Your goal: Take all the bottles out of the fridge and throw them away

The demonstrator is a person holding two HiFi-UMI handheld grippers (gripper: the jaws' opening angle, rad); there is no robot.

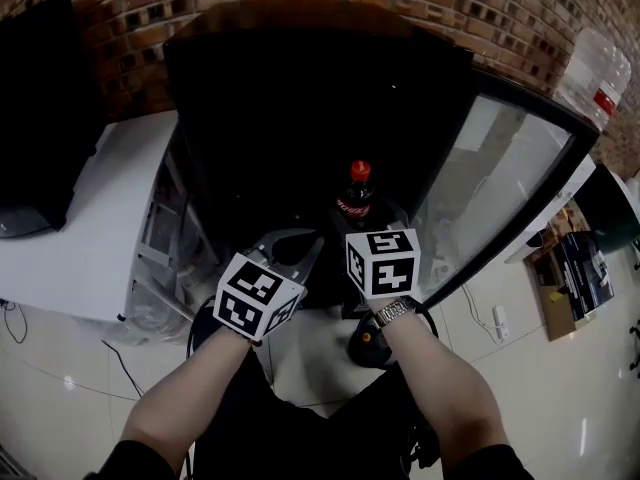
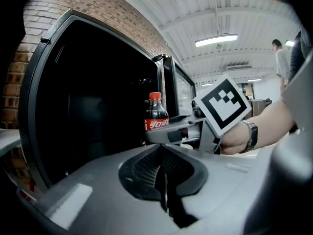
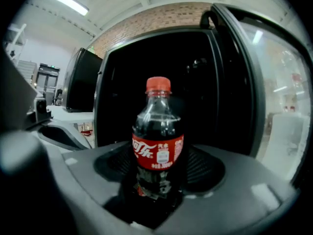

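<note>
A small cola bottle [image 1: 356, 193] with a red cap and red label stands upright between the jaws of my right gripper [image 1: 358, 218], which is shut on its lower body. In the right gripper view the bottle [image 3: 158, 141] fills the middle, just in front of the fridge's [image 3: 122, 92] dark opening. My left gripper [image 1: 290, 246] is beside it on the left, shut with nothing in it; its pads meet in the left gripper view [image 2: 160, 153]. That view also shows the bottle [image 2: 156, 114] and the right gripper [image 2: 176, 130] holding it. The fridge interior [image 1: 300, 98] looks black, so its contents are hidden.
The fridge's glass door [image 1: 500, 188] stands swung open to the right. A white counter [image 1: 90, 218] with a black screen [image 1: 35, 128] is on the left. Wire racks [image 1: 165, 238] lean by the fridge. A clear water jug [image 1: 592, 73] is at top right.
</note>
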